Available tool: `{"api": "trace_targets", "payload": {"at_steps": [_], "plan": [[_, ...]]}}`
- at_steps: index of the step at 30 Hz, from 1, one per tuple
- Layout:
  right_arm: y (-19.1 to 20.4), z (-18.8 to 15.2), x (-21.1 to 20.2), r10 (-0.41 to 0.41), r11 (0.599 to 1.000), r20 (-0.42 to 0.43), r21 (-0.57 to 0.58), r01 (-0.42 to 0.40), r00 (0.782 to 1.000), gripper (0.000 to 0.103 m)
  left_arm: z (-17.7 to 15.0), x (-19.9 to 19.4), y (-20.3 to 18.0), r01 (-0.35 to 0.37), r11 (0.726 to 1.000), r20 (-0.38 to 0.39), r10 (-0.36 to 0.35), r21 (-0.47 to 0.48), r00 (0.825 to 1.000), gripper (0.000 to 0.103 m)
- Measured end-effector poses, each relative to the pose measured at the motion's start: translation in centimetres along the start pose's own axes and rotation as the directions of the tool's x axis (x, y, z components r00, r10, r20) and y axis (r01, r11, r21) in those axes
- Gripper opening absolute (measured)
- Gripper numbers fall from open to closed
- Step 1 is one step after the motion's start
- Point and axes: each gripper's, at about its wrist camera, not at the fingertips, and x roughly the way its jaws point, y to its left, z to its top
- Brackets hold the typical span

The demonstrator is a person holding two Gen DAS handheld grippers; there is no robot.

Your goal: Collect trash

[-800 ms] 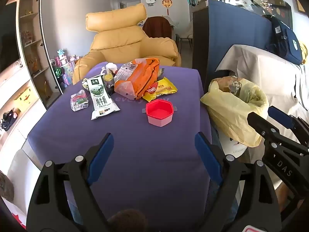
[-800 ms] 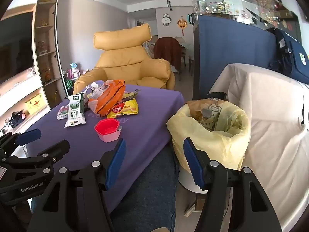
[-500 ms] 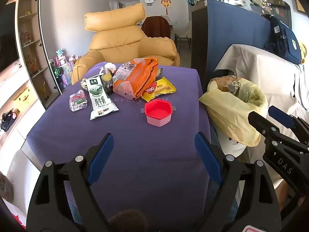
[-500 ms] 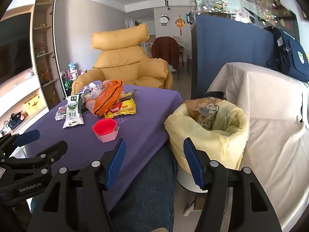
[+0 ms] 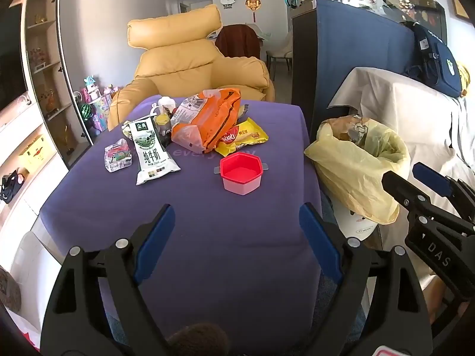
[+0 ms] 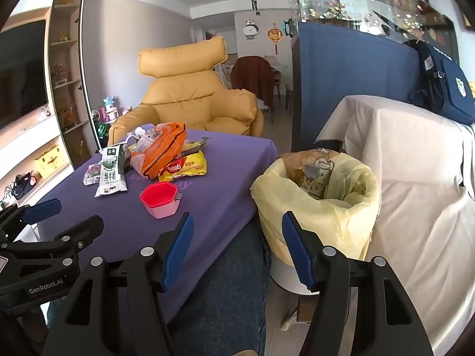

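Note:
Trash lies on a purple-covered table (image 5: 207, 237): a red plastic cup (image 5: 241, 172), a white milk pouch (image 5: 150, 151), an orange bag (image 5: 212, 117), a yellow snack packet (image 5: 242, 136) and a small clear packet (image 5: 117, 155). A bin lined with a yellow bag (image 5: 359, 160) stands right of the table and holds some trash; it also shows in the right wrist view (image 6: 320, 195). My left gripper (image 5: 236, 234) is open and empty above the table's near part. My right gripper (image 6: 237, 240) is open and empty, between the table edge and the bin.
A yellow armchair (image 5: 190, 59) stands behind the table. A blue partition (image 6: 350, 83) and a white-draped sofa (image 6: 415, 163) with a navy bag (image 6: 442, 83) are at the right. Shelves (image 5: 41, 59) line the left wall.
Both grippers have shifted slightly; the table and trash have drifted a little in view. Nothing was taken hold of or let go.

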Motion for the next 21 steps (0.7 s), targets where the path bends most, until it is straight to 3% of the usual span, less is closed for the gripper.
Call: {"api": "trace_targets", "payload": {"at_steps": [21], "plan": [[-0.1, 0.2, -0.1, -0.001, 1.000, 0.000, 0.002, 0.001, 1.000, 0.058, 0.1, 0.0, -0.8, 0.003, 1.000, 0.003, -0.003, 0.004, 1.000, 0.082]]}}
